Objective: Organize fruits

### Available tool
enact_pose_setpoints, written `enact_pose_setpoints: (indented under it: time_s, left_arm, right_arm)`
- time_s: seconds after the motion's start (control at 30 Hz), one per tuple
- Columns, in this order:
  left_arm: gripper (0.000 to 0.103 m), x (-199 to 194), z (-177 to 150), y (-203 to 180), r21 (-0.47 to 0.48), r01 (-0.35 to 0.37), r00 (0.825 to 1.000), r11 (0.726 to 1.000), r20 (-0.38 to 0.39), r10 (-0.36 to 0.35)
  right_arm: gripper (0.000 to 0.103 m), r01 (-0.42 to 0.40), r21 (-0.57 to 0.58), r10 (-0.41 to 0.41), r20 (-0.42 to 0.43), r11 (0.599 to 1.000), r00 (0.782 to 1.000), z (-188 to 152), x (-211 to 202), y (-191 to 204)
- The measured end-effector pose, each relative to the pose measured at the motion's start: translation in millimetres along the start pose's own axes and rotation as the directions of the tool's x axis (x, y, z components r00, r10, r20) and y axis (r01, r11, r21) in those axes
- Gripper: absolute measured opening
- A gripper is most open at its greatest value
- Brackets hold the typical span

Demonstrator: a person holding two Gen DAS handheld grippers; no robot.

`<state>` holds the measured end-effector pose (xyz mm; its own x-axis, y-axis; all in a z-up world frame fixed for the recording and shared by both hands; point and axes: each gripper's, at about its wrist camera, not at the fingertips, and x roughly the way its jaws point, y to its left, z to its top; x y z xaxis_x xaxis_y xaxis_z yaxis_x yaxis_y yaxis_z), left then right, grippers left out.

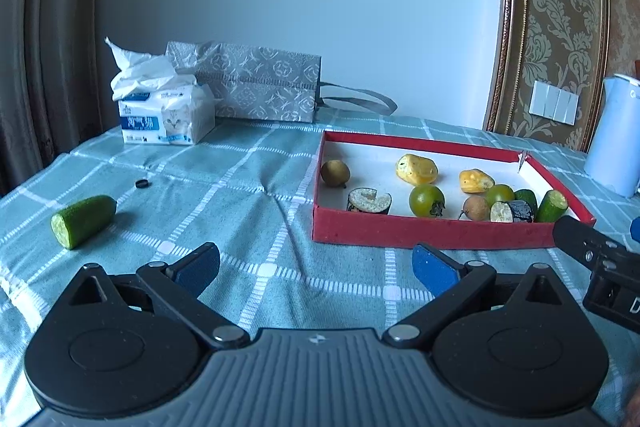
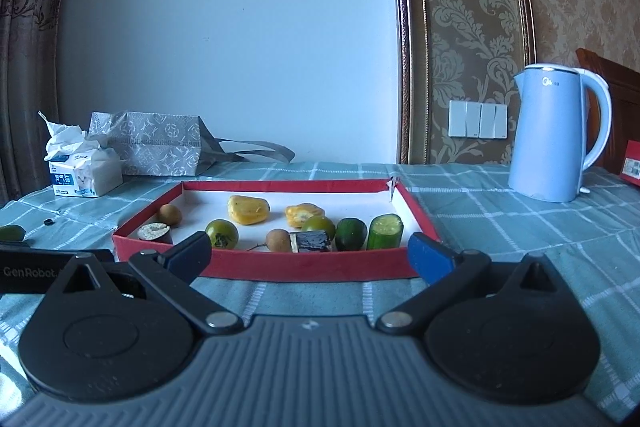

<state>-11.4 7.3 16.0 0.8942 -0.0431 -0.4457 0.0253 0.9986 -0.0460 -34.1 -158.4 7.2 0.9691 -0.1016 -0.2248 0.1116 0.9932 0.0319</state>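
Note:
A red tray [image 1: 420, 233] [image 2: 280, 269] with a white floor holds several fruit and vegetable pieces: yellow chunks [image 1: 416, 169], green round fruits [image 1: 426, 201], brown longans [image 1: 335, 173], cucumber pieces [image 2: 384, 231] and dark eggplant pieces [image 1: 368, 201]. One cucumber half [image 1: 82, 221] lies on the cloth at the left, outside the tray; its edge shows in the right wrist view [image 2: 12, 233]. My left gripper [image 1: 316, 267] is open and empty, above the cloth before the tray. My right gripper [image 2: 308, 255] is open and empty, just in front of the tray's near wall.
A tissue pack [image 1: 164, 115] and a grey patterned bag [image 1: 256, 87] stand at the back left. A small black cap [image 1: 142, 183] lies on the cloth. A blue kettle [image 2: 556, 135] stands at the right. The checked green cloth [image 1: 240, 195] covers the table.

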Motion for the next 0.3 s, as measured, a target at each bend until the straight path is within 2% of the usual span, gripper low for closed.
enact_pose_setpoints:
  time_s: [0.3]
  left_arm:
    - [0.103, -1.0, -1.4, -12.9, 0.052, -0.012, 1.000, 0.999, 0.012, 0.011]
  right_arm:
    - [0.103, -0.043, 0.021, 0.043, -0.012, 0.999, 0.999, -0.3, 0.9, -1.1]
